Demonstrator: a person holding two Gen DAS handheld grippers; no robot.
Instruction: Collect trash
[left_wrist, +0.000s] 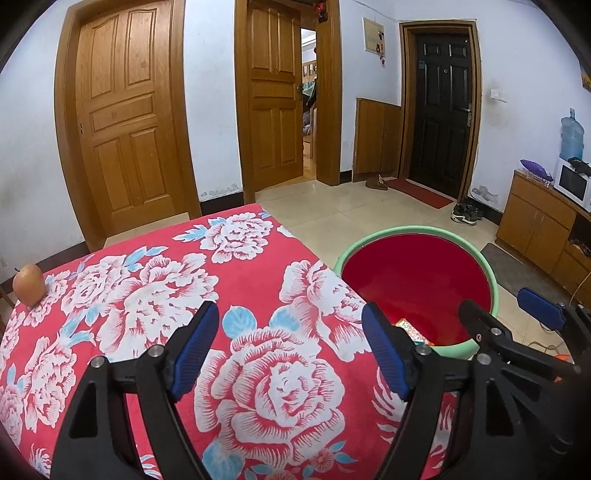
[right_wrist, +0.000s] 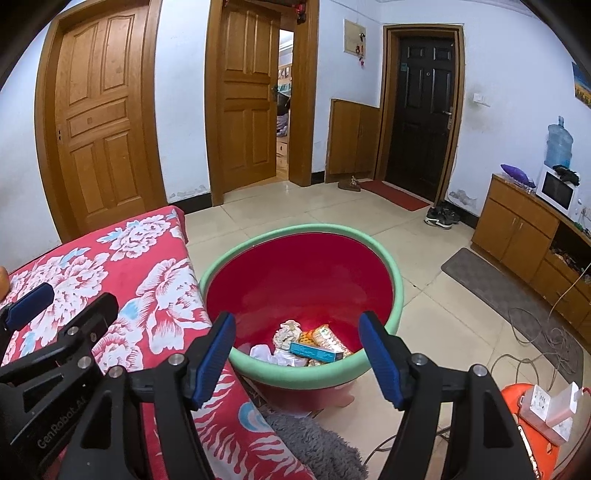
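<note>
Gripper (left_wrist: 291, 350) open over floral tablecloth (left_wrist: 221, 266), tiled floor (left_wrist: 354, 210)

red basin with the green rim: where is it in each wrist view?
Left wrist: basin sits right of centre, beside the floral cloth, partly behind the left claw's right finger; only a bit of wrapper shows inside.
Right wrist: basin sits at centre, framed between the right claw's fingers, trash visible at its bottom.
Shared landmark: the black door, upper right in both.

You face pale blue walls (right_wrist: 184, 110), three doors, one ajar (right_wrist: 247, 92), tiled floor (right_wrist: 314, 206), wooden cabinet (right_wrist: 517, 229) right.
</note>
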